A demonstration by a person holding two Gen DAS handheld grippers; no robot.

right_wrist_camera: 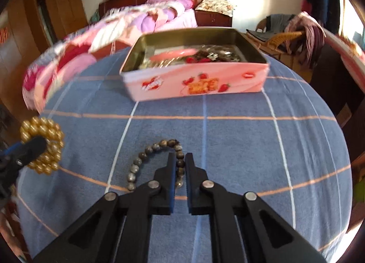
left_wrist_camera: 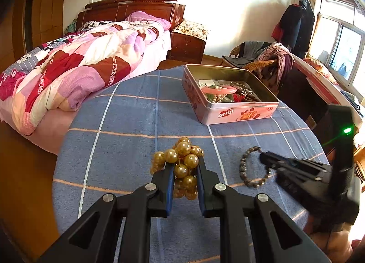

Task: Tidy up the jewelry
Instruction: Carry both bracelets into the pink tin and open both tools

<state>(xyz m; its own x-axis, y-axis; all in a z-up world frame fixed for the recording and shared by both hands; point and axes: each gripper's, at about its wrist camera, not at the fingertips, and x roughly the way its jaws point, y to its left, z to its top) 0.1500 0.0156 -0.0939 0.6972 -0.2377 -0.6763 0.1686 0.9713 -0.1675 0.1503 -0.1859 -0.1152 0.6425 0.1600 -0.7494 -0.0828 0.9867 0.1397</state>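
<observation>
Clamped between the left gripper's (left_wrist_camera: 183, 167) blue-lined jaws is a gold bead bracelet (left_wrist_camera: 182, 160), bunched into a glossy cluster of round beads raised off the blue checked cloth (left_wrist_camera: 127, 126). A grey bead bracelet (right_wrist_camera: 157, 160) is pinched by the nearly closed right gripper (right_wrist_camera: 180, 160); its loop lies flat, its long axis running away leftward. Beyond both, a pink tin (right_wrist_camera: 194, 85) is seen, open.

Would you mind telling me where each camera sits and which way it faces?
Left wrist: on the left gripper, looking down its fingers at the gold bead bracelet it grips; the right gripper shows at right.
Right wrist: on the right gripper, shut on the grey bead bracelet; the left gripper shows at left.
Shared: both bracelets, pink tin, blue checked cloth.
</observation>
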